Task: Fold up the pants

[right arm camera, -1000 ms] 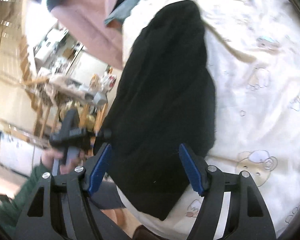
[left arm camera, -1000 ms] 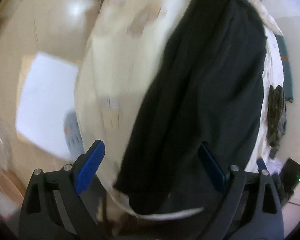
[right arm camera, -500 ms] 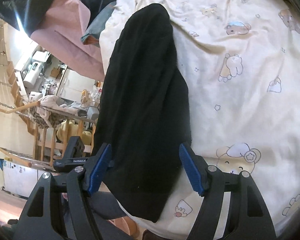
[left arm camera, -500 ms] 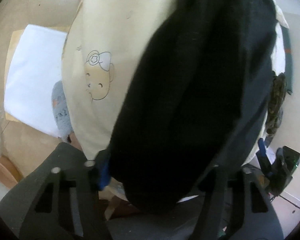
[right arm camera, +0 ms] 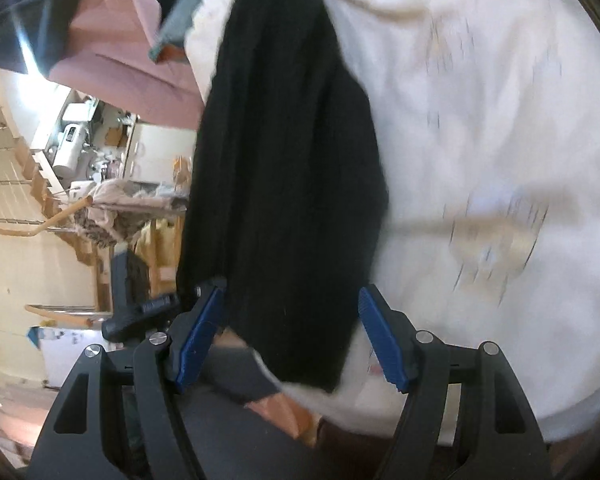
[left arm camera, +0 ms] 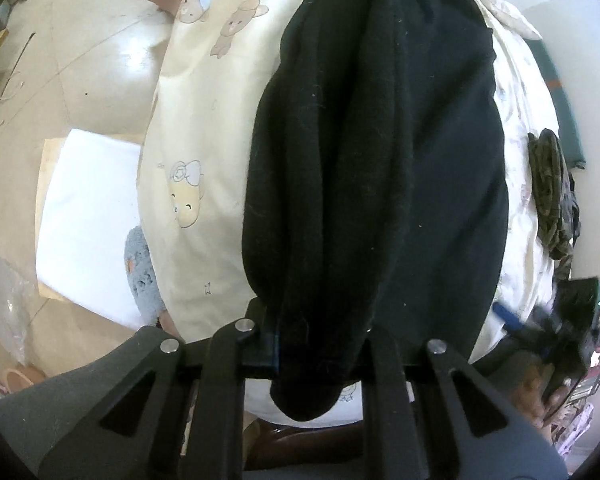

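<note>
Black fleecy pants (left arm camera: 372, 168) lie lengthwise on cream bear-print bed (left arm camera: 196, 128), unfolded; left claw (left arm camera: 320, 344) closing on hem; right claw (right arm camera: 288, 336) gapes

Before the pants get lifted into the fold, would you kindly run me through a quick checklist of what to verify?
1. Left tongs on the pants: ok, jaws closing with the near black end bunched between them.
2. Right tongs on the pants: not ok, jaws stand wide and the fabric lies between them unpinched.
3. Pants flat along the bedsheet: ok, they lie lengthwise as one long strip.
4. Far end of the pants free: cannot tell, it runs out of the top of the view.
5. Sheet clear beside the pants for the fold: ok, bare on the right-wrist side.
</note>
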Demonstrator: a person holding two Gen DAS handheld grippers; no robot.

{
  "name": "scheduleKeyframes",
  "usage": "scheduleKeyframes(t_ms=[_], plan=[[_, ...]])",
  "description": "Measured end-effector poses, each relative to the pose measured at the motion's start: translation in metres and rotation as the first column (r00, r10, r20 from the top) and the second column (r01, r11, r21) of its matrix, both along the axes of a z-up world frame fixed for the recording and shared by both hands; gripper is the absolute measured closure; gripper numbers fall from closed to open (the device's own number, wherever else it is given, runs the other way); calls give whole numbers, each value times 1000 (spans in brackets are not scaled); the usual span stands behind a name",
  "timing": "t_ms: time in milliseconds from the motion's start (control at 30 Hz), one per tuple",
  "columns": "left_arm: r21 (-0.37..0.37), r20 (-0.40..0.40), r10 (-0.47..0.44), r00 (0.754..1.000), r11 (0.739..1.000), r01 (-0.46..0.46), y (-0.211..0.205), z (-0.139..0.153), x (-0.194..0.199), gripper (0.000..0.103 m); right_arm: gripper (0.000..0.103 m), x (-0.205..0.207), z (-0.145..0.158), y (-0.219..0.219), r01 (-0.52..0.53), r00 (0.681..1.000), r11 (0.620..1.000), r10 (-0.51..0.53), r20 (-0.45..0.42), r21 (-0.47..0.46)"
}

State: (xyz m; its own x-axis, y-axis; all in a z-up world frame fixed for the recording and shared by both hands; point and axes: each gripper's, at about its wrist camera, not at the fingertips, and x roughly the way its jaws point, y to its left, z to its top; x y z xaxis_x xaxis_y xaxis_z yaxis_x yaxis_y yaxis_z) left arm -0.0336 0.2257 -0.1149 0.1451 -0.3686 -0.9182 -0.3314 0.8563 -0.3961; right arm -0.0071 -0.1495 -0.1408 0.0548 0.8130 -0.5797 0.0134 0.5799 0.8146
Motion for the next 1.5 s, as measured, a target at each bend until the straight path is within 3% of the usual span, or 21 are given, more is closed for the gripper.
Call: scheduleKeyframes(t_ms=[100,200,367,400,433,533,633,733,800,900,1000,1167,1267,1400,1500], plan=[[10,-1,-7,1000,1000,7,-3,0,-3,91,30,-12,-18,20,-65,996,998,64,-70,-10],[14,-5,-5,1000,1000,5,-3,-4,-6,91,30,-17,-28,39,-102,993,993,97,-70,-66],[17,5,-3,1000,1000,3,-5,-2,-5,91,40,-25,-30,68,-130,989,991,131,-67,23],[15,5,0,1000,1000,0,-5,-2,-6,91,48,-26,-32,73,-132,990,991,131,-59,1],[14,6,0,1000,1000,0,-5,-3,-6,91,74,-26,-36,75,-119,992,992,118,-52,-31],[-24,22,-1,1000,1000,1,-3,3,-8,91,90,-26,-40,59,-23,998,999,22,-56,-25],[-60,98,-24,995,998,30,-10,25,-14,91,93,-29,12,47,-2,991,1000,3,131,-10],[-144,227,7,974,989,27,-12,73,-17,91,93,-25,80,30,16,959,999,-23,283,29],[-187,370,31,928,981,42,-15,123,-16,92,93,-20,135,17,27,922,998,-47,384,57],[-257,536,82,840,964,70,-20,204,-10,92,93,-10,204,0,35,865,995,-75,496,89],[-268,656,97,749,957,110,-31,278,-3,92,93,-3,288,-17,47,783,994,-100,614,101],[-247,776,103,623,958,149,-53,378,16,91,94,1,404,-33,87,648,992,-124,751,88],[-263,784,115,611,952,159,-61,405,36,92,94,11,448,-37,121,607,991,-123,785,62],[-239,790,95,606,958,161,-73,421,68,91,94,39,472,-41,150,591,987,-132,796,52],[-230,772,87,629,961,150,-78,420,104,91,94,77,476,-44,179,625,983,-138,768,31]])
